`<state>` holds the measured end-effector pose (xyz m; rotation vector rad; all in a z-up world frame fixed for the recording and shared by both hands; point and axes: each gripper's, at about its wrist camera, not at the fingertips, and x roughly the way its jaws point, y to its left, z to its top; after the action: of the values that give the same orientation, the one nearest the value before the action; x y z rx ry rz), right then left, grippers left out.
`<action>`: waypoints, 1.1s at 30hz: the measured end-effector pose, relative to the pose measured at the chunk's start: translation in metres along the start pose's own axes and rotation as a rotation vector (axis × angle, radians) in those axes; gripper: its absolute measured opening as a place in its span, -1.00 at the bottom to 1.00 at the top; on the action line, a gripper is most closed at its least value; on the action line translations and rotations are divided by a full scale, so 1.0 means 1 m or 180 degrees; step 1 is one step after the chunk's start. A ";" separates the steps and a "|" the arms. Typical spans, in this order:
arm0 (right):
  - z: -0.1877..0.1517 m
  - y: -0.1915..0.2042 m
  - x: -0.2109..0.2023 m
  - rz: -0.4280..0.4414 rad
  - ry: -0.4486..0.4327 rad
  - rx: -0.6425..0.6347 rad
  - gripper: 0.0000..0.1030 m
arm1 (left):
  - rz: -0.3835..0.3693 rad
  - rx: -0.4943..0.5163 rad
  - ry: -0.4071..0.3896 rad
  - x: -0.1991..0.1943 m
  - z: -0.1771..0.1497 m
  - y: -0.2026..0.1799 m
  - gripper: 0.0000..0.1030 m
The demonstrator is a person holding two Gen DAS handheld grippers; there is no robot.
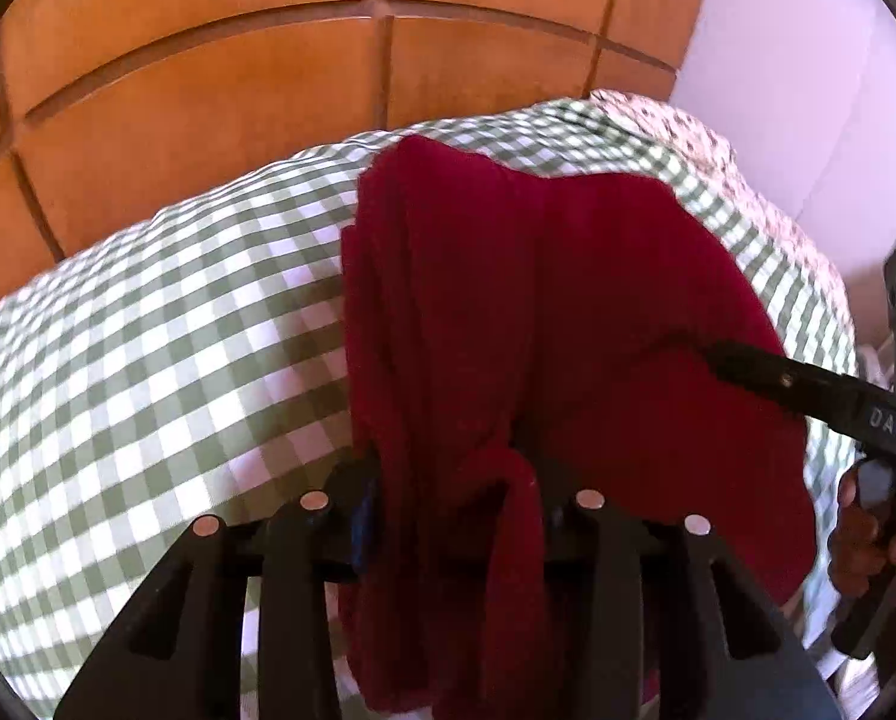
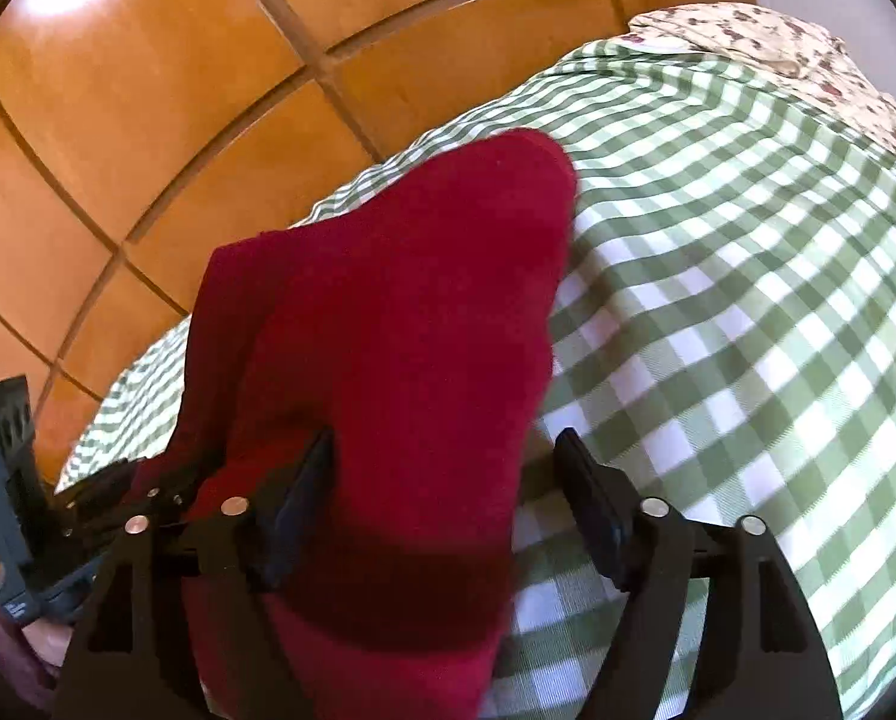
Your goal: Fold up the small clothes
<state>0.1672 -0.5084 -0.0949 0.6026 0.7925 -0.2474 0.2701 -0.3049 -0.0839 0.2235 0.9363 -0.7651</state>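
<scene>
Our left gripper (image 1: 448, 516) clenched a bunched fold of the red garment (image 1: 508, 312); our right gripper (image 2: 448, 492) stood released, jaws wide, cloth passing between them against one pad only. On its finger, at three o'clock in the left view, we read "DAS". We saw the garment on the green checked bedspread (image 1: 147, 360), its long axis running from six toward twelve o'clock.
</scene>
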 end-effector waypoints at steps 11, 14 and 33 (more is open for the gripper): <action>0.042 0.044 -0.008 -0.0225 -0.0432 -0.0414 -0.10 | 0.0243 -0.0043 -0.0089 -0.010 -0.021 0.003 -0.25; 0.040 0.046 0.048 -0.0581 -0.0036 -0.0594 -0.10 | 0.0276 -0.0036 -0.0100 -0.009 -0.021 0.002 -0.22; -0.001 0.071 -0.038 -0.0619 -0.0517 -0.0503 0.40 | 0.0383 -0.0127 -0.0298 -0.047 -0.025 -0.001 0.05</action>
<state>0.1710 -0.4515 -0.0388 0.3515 0.7061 -0.4029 0.2365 -0.2699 -0.0612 0.2054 0.8411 -0.6401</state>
